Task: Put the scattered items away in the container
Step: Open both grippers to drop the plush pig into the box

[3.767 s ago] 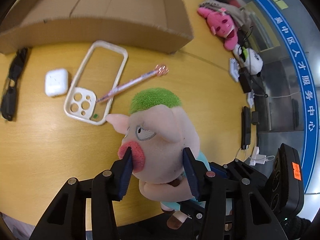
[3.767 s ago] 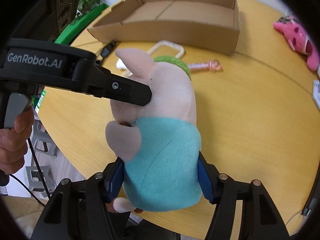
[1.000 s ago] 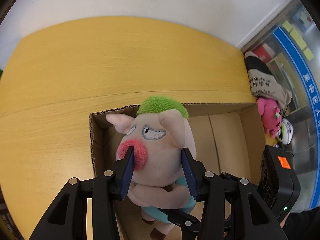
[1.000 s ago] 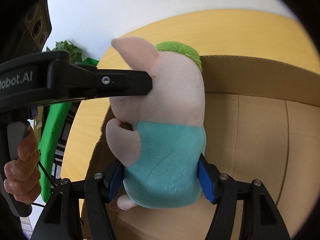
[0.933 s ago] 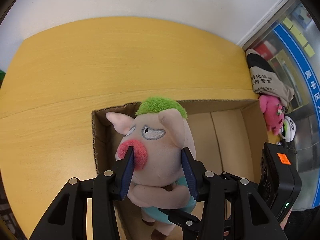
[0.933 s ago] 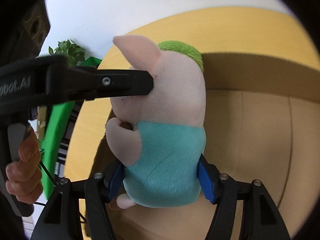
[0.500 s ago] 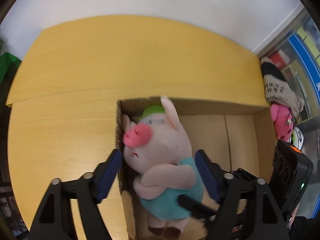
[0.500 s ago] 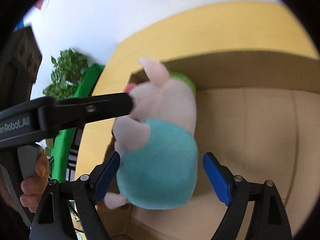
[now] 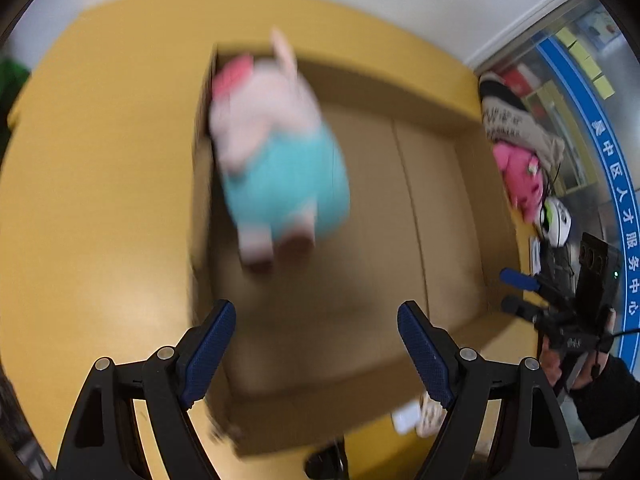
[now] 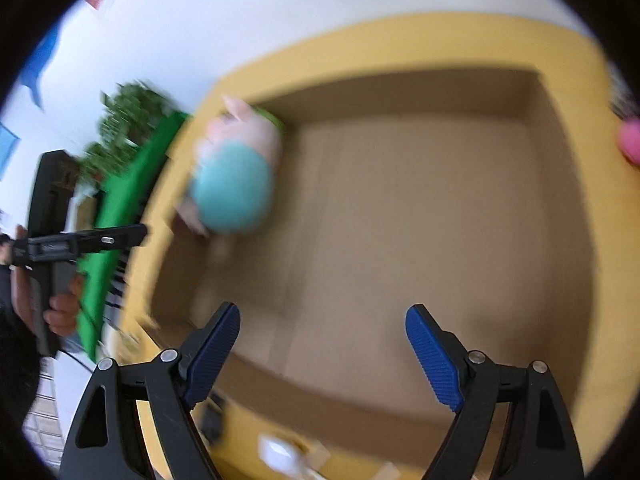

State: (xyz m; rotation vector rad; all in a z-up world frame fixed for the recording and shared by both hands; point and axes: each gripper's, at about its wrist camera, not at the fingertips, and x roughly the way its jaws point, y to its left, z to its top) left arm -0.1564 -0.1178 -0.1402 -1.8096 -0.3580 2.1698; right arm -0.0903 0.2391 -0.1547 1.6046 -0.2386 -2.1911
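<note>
The plush pig (image 9: 276,160) with a teal shirt lies inside the open cardboard box (image 9: 436,208), in its far left corner; it also shows in the right wrist view (image 10: 236,176), blurred in both. My left gripper (image 9: 316,344) is open and empty, above the box's near left part. My right gripper (image 10: 322,350) is open and empty, above the box (image 10: 460,208) near its front wall. A white earbud case (image 9: 406,420) and a phone case (image 9: 432,416) lie on the table in front of the box.
The box sits on a yellow wooden table (image 9: 100,184). A pink plush toy (image 9: 520,176) and a bag lie at the table's right. A green plant (image 10: 128,120) stands beyond the table's left edge. A dark object (image 9: 324,460) lies by the near edge.
Both grippers opened and let go of the plush pig. It dropped into the box's far left corner. Both grippers pulled back and up from it.
</note>
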